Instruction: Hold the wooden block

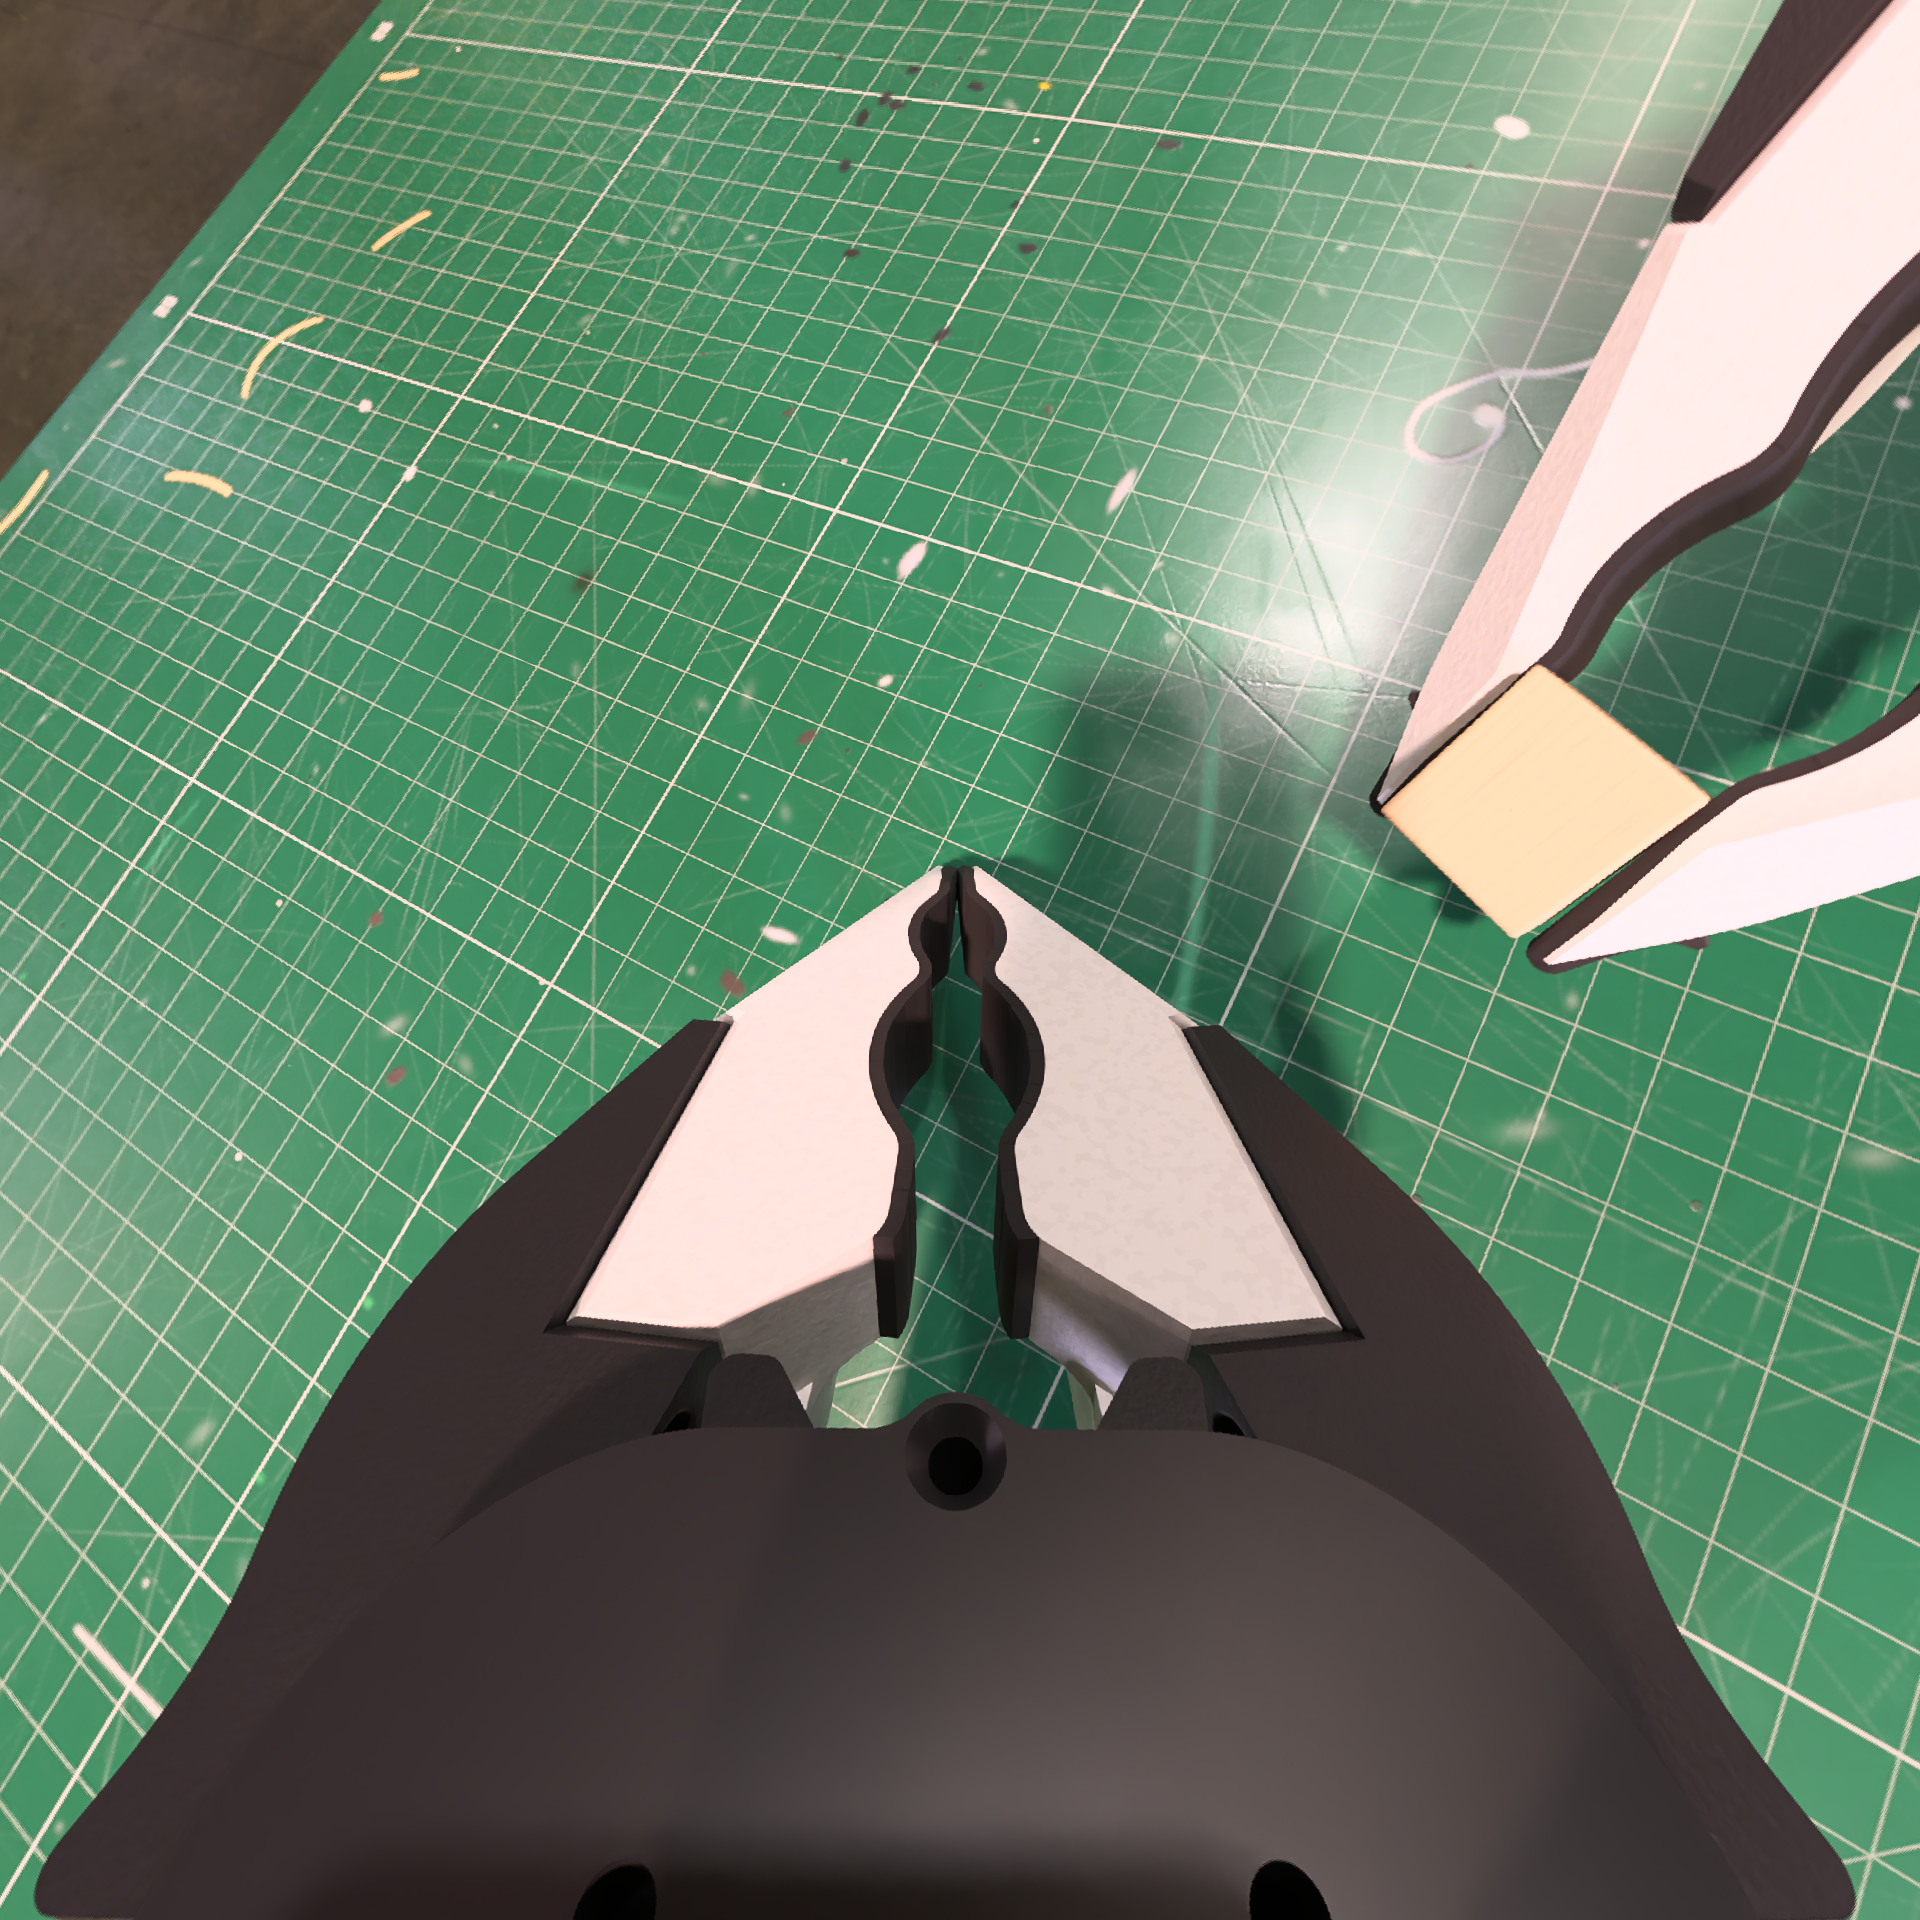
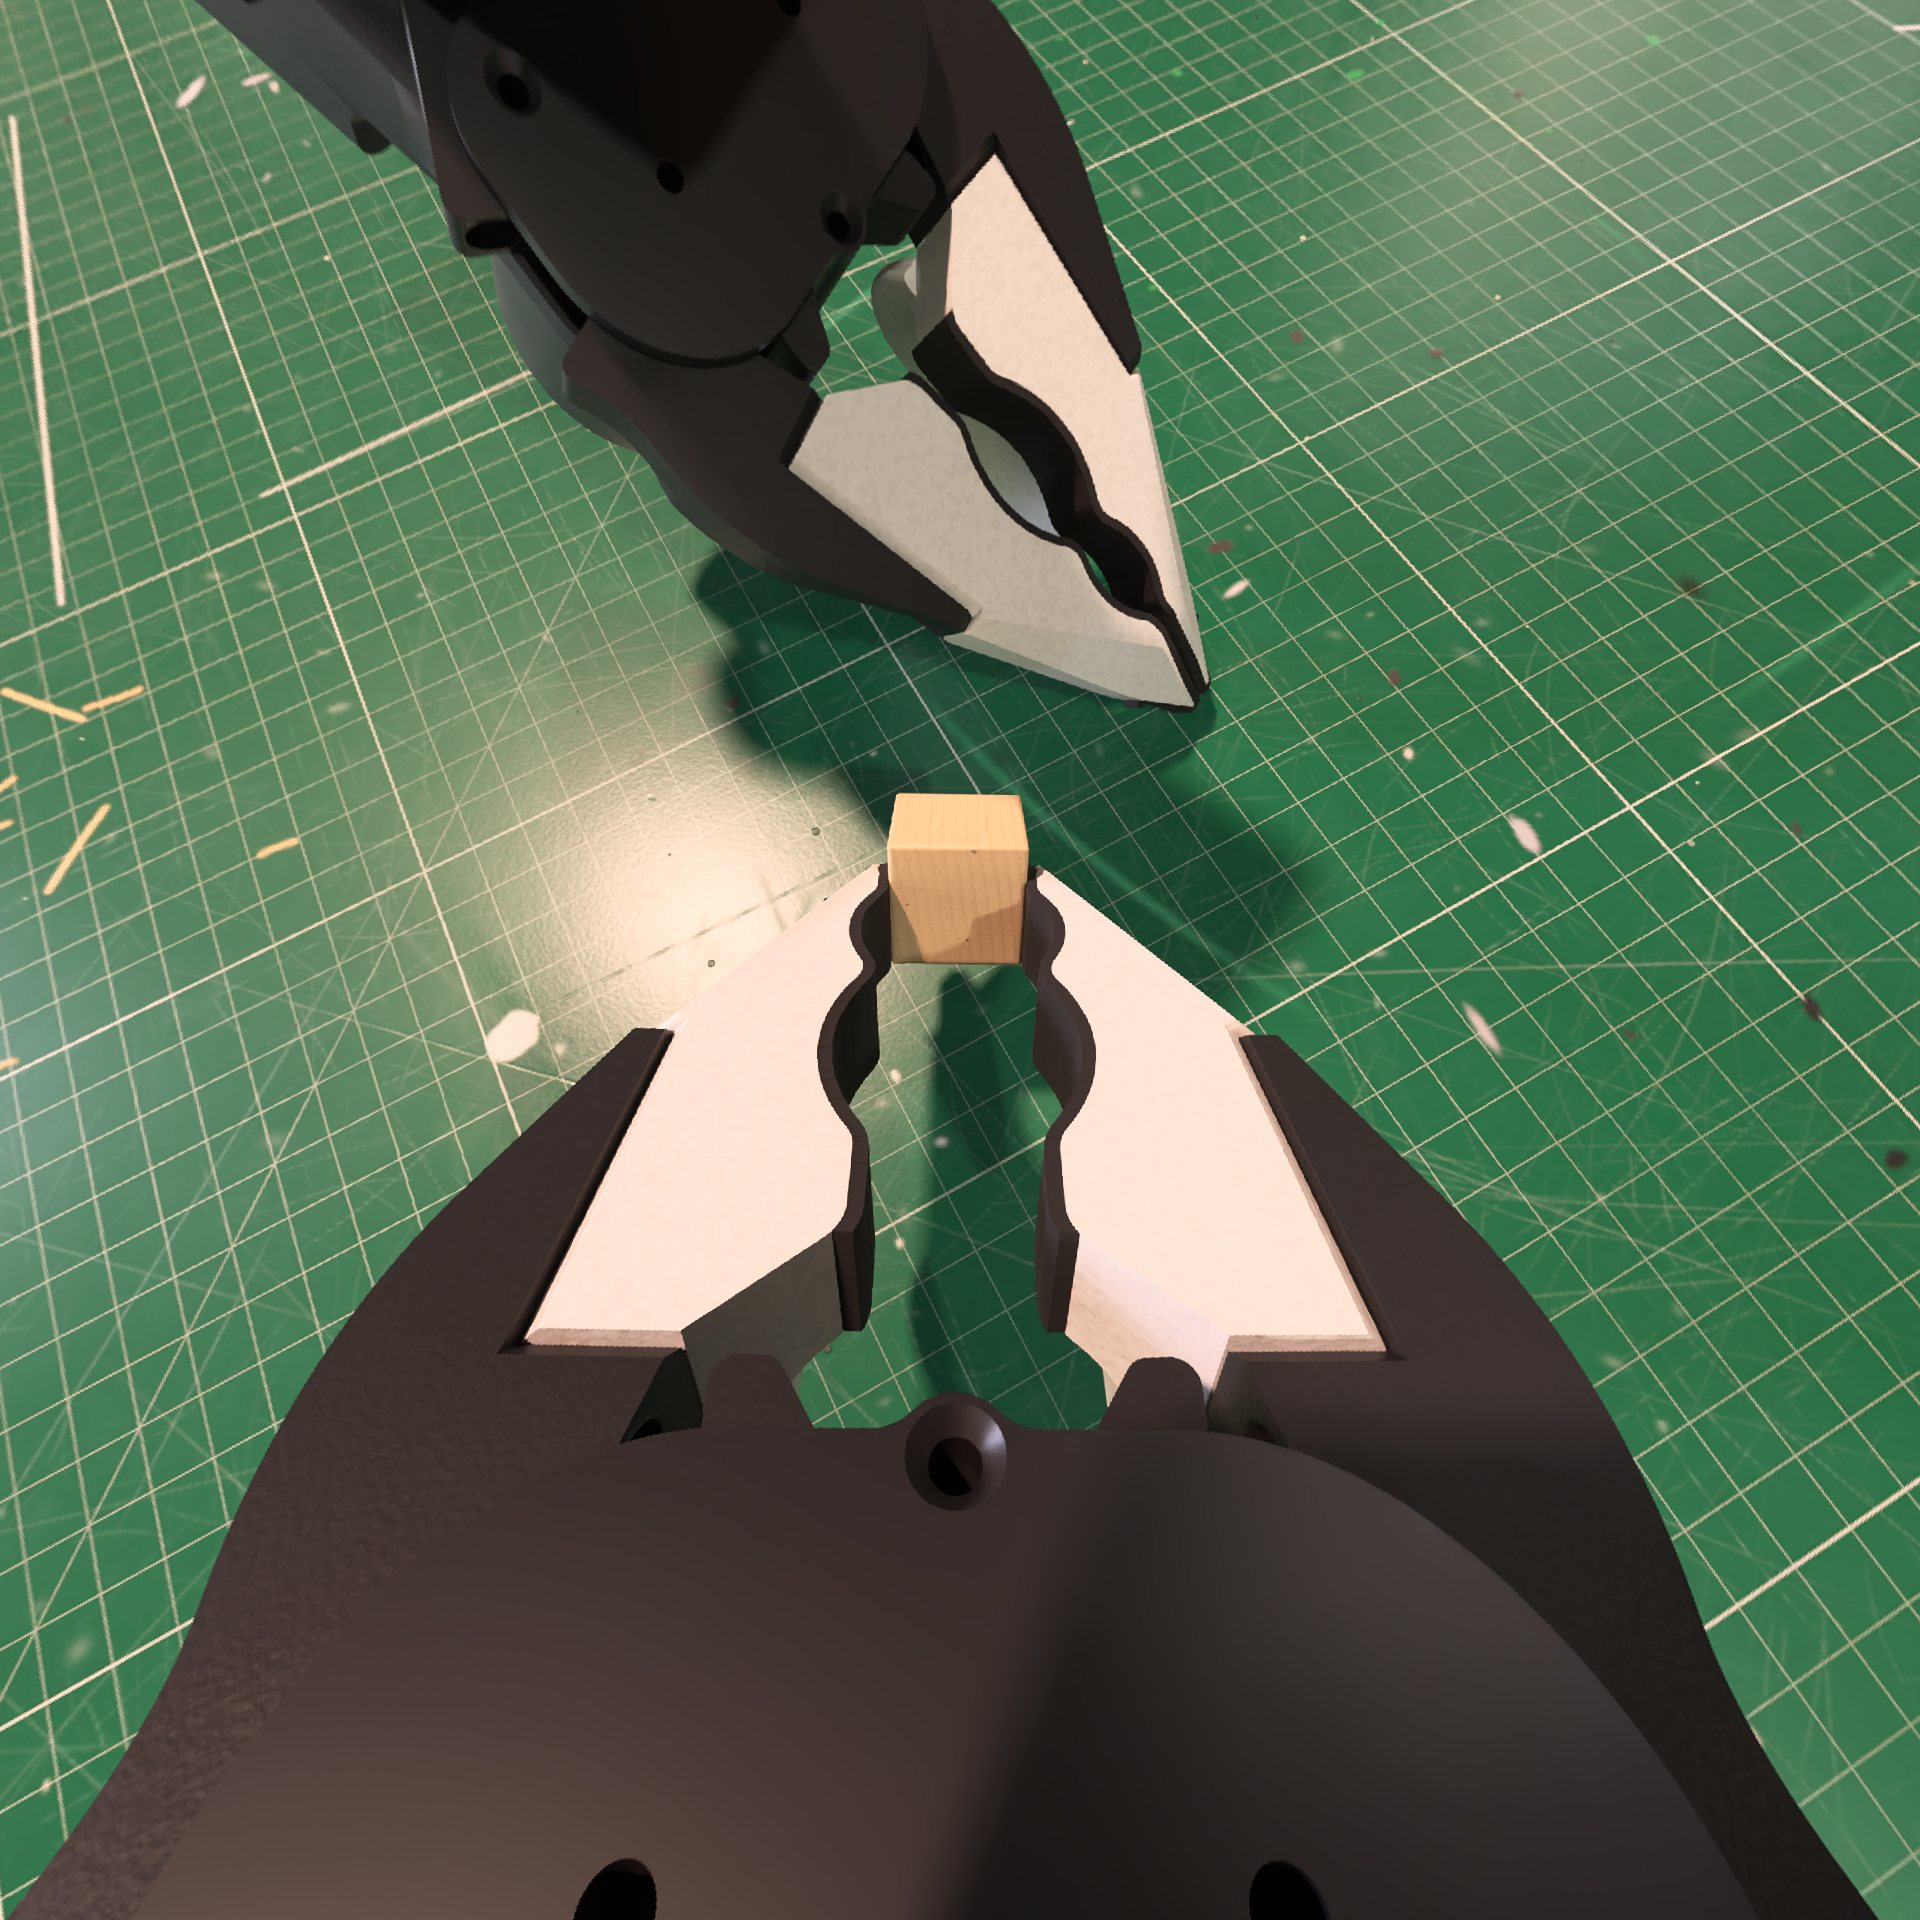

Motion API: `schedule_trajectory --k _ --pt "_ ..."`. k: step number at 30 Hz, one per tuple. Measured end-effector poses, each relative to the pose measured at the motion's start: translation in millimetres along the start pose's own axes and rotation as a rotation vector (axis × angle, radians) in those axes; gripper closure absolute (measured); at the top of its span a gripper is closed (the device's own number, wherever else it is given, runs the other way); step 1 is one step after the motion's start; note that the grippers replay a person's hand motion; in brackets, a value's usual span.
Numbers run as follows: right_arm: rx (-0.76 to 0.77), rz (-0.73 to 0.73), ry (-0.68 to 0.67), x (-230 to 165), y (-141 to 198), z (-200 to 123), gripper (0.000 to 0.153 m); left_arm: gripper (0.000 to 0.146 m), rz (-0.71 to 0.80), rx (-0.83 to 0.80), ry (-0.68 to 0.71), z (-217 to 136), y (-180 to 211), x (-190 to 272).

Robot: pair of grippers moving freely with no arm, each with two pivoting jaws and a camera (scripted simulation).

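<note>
Well, the right gripper (image 2: 958,914) has its fingertips pinched on the wooden block (image 2: 956,888), which sits on or barely above the green cutting mat (image 2: 1558,935), away from any visible edge. The grasp looks made; only keeping it remains. The left gripper (image 1: 956,883) is closed, empty. No containers anywhere.

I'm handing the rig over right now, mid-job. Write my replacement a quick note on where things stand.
Right gripper: shut on the block, pinched at the fingertips.
Left gripper: shut, empty, tips low over the mat, off to the side of the block.
Block: appears to sit on or just above the mat; I cannot tell whether it is lifted.
Done: the grasp.
Left: keep the right gripper closed. The grip is only at the tips, so move gently.
</note>
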State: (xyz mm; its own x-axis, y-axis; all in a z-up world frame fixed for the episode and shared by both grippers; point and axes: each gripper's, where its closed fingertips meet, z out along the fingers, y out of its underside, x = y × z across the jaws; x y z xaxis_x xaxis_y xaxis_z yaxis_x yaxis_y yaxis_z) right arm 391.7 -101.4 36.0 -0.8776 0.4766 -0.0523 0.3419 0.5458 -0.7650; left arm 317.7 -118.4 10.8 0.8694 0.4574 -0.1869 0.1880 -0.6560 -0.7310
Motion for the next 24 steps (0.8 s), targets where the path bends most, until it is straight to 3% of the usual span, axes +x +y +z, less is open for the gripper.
schedule_trajectory --k 7,10,18,24 --pt "0.051 0.048 -0.019 2.6 -3.7 -6.0 0.129 0.146 0.025 0.008 0.039 -4.4 -0.8 4.4" --pt "0.097 0.09 -0.039 4.7 -7.1 -10.1 0.129 0.138 0.039 0.031 0.063 -9.4 -5.4 7.9" --pt "0.211 0.205 -0.116 10.7 -15.6 -22.3 0.129 0.131 0.079 0.096 0.237 -24.2 -14.1 33.7" --pt "0.222 0.211 -0.114 14.4 -15.1 -27.2 0.129 0.121 0.103 0.138 0.365 -35.3 -18.2 51.8"
